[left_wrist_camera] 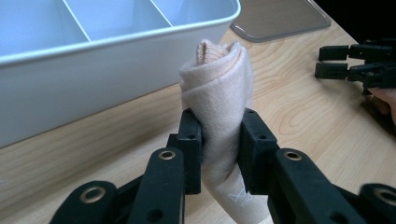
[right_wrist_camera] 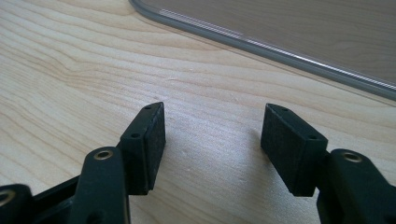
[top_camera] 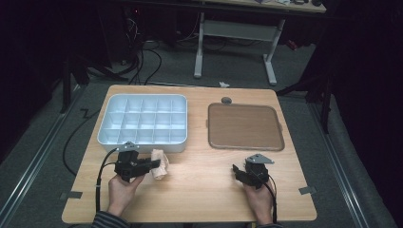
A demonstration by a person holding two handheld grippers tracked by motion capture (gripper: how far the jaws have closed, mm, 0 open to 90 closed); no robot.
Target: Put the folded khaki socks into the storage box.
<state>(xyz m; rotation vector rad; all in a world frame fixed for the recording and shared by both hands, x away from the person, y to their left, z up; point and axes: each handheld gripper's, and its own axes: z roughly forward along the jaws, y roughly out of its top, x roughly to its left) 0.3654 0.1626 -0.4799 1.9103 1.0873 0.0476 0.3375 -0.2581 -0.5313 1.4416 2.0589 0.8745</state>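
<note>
A rolled beige sock (left_wrist_camera: 217,88) is pinched between the pads of my left gripper (left_wrist_camera: 219,135), which is shut on it. In the high view the sock roll (top_camera: 160,164) lies just in front of the white compartment box (top_camera: 114,137), with the left gripper (top_camera: 154,164) coming at it from the left. My right gripper (top_camera: 236,170) rests on the table at the right, open, with bare wood between its pads (right_wrist_camera: 149,140). The right gripper (left_wrist_camera: 334,60) also shows far off in the left gripper view.
The white box (left_wrist_camera: 93,79) has several empty compartments and stands at the table's back left. A brown clear-rimmed lid (top_camera: 244,126) lies flat at the back right, its edge (right_wrist_camera: 261,44) just ahead of the right gripper. Desk legs and cables stand beyond the table.
</note>
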